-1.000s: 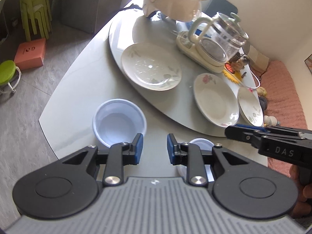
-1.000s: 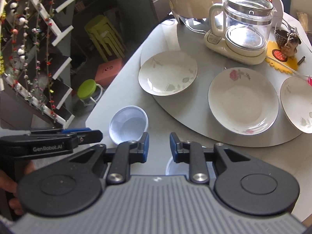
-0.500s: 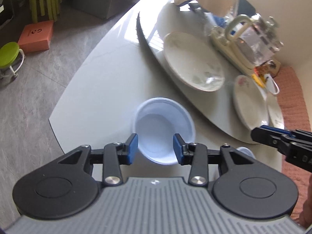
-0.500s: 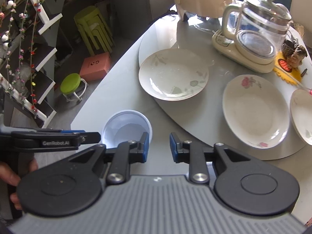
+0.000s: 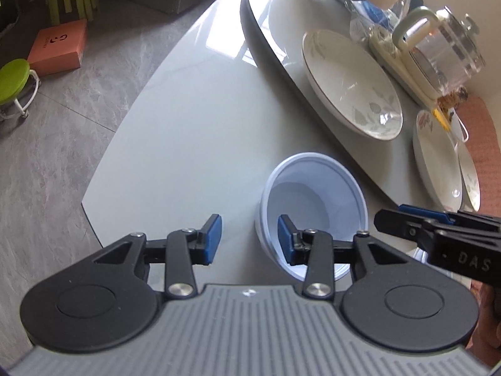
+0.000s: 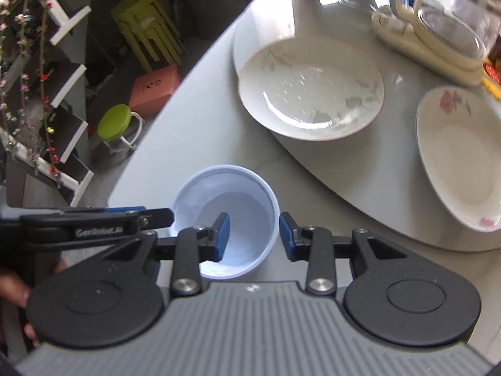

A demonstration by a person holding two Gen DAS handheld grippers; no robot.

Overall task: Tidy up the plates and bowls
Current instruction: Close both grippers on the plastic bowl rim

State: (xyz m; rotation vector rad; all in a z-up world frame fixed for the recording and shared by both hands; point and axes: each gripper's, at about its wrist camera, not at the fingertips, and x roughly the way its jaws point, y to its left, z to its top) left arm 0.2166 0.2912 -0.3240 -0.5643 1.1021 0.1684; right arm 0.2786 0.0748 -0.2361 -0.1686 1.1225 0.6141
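Both hand-held grippers, left (image 5: 249,238) and right (image 6: 254,235), dropped, jaws parted, straddling bowl (image 5: 313,200) rim, unclamped.

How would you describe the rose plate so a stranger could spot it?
Look at the raised grey turntable on the table. The rose plate lies on it, right of the leaf-patterned plate. Only it carries pink flowers on its rim.

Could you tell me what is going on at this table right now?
A person holds a gripper in each hand at a pale blue bowl on the table. The left gripper straddles its left rim, the right gripper its right rim. Both pairs of jaws have just been opening; neither grips it. Three plates wait on the turntable.
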